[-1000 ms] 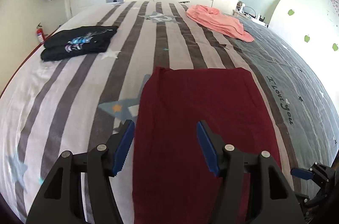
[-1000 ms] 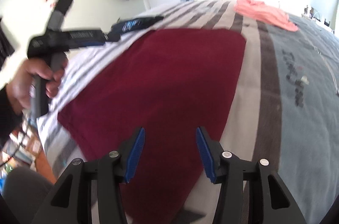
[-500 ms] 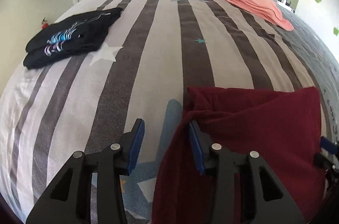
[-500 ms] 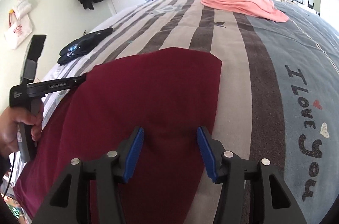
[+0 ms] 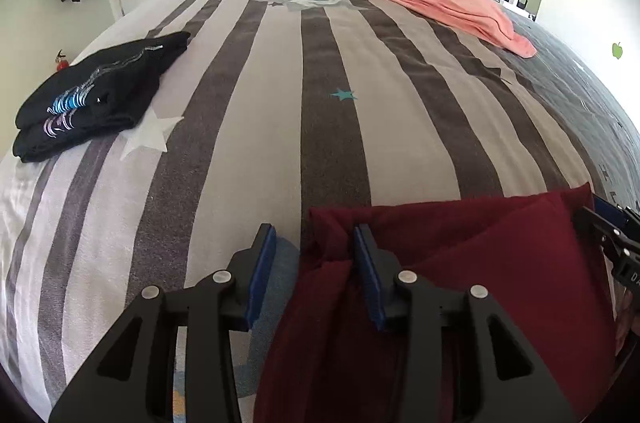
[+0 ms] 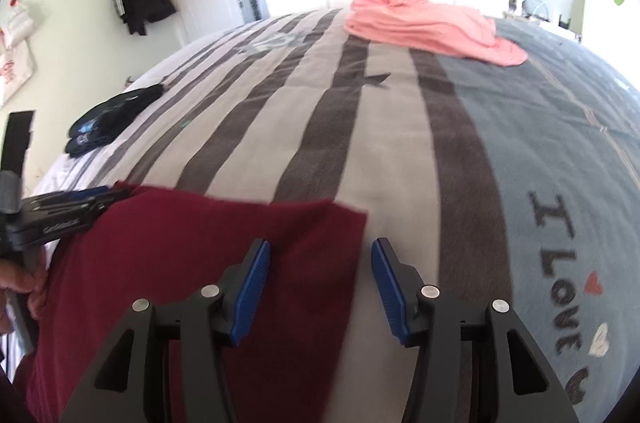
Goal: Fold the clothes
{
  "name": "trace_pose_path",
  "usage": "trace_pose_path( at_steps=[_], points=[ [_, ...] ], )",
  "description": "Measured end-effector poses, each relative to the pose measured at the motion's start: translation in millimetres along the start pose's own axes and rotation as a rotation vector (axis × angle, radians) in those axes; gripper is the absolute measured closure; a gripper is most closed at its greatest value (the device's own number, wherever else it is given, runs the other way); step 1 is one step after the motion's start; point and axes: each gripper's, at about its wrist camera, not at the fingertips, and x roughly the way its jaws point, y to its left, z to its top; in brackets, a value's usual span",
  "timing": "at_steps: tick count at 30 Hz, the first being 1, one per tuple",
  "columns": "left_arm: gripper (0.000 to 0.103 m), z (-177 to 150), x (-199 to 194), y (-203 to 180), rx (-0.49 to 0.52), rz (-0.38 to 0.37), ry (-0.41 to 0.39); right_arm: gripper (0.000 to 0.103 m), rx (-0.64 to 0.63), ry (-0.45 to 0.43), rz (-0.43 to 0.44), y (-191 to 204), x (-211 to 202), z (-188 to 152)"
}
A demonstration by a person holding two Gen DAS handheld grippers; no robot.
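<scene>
While the maroon garment lay at the near edge of the bed, its far edge bunched against the left gripper, whose jaws stood apart with cloth between them but not pinched. The right gripper was also spread, straddling the garment's right corner. To fold well, both should probably close on matching corners before lifting evenly. No containers showed; a folded black garment and a pink one lay well apart.
</scene>
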Motion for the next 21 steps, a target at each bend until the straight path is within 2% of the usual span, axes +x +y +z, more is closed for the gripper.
trace_pose_path(
  at_steps=[2, 6, 8, 11, 13, 16, 17, 18, 21],
  points=[
    [0.065, -1, -21, -1, -0.016, -0.004, -0.062, 0.055, 0.0, -0.022, 0.0, 2, -8, 0],
    [0.065, -18, -74, -8, -0.014, -0.106, -0.122, 0.055, -0.001, -0.067, -0.001, 6, -24, 0],
    [0.065, -32, -97, -21, 0.02, -0.164, -0.12, 0.055, -0.001, -0.089, -0.001, 7, -32, 0],
    [0.067, -59, -123, -38, 0.049, -0.218, -0.09, 0.055, -0.027, -0.075, 0.059, 34, -59, -26],
    [0.067, -77, -131, -44, 0.045, -0.234, -0.043, 0.055, -0.045, -0.065, 0.1, 52, -78, -44],
    [0.068, -107, -121, -44, 0.057, -0.173, 0.04, 0.055, -0.087, -0.009, 0.129, 80, -86, -75],
    [0.071, -117, -117, -39, 0.052, -0.148, 0.06, 0.056, -0.103, 0.017, 0.133, 89, -85, -87],
    [0.077, -127, -114, -33, 0.042, -0.124, 0.075, 0.056, -0.12, 0.043, 0.137, 98, -84, -98],
    [0.082, -144, -133, -20, -0.005, -0.045, 0.069, 0.056, -0.114, 0.068, 0.122, 99, -86, -123]
  ],
)
